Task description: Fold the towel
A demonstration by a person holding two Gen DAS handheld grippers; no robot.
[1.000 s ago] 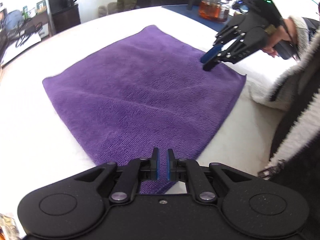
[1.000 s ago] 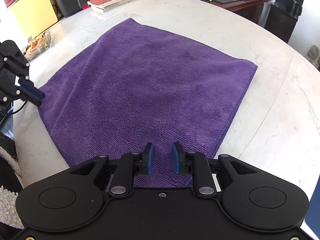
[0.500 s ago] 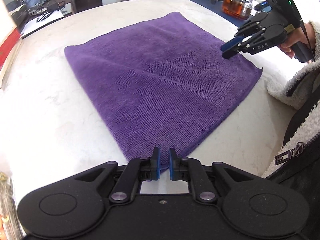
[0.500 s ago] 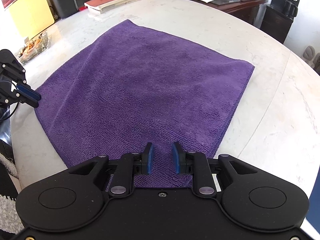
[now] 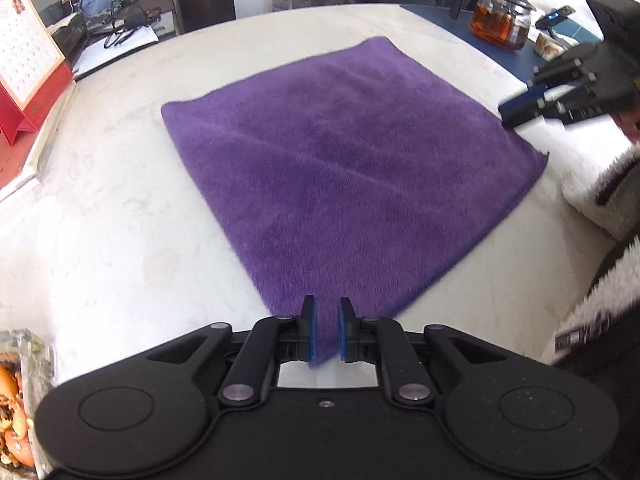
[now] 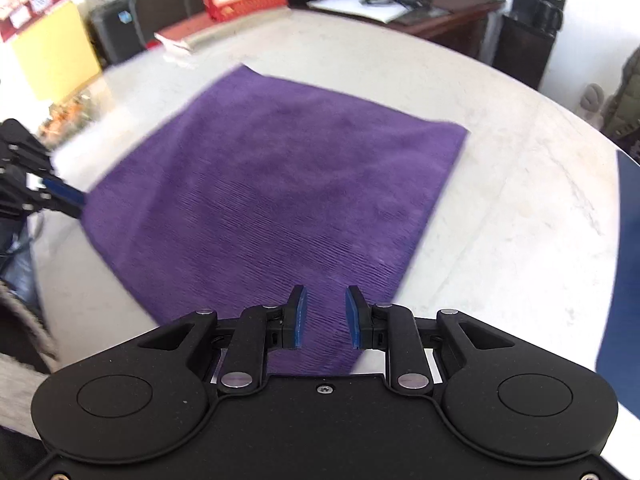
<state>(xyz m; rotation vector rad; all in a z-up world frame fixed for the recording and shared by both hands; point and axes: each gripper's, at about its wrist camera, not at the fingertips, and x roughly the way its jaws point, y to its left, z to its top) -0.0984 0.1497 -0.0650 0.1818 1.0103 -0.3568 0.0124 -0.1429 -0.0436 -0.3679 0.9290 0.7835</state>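
Purple towel (image 5: pixel 344 176) lies flat mid-frame, bare marble table (image 5: pixel 112 208) around every edge. Left gripper (image 5: pixel 325 330) narrow over the near corner; right gripper (image 6: pixel 325 318) narrow, nothing pinched. Calendar (image 5: pixel 24 60) writing unreadable.

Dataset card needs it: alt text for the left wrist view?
A purple towel lies flat and unfolded on a white table, its near corner between the narrowly parted fingers of the left gripper. The right gripper hovers at the towel's right edge; a glass teapot stands behind.
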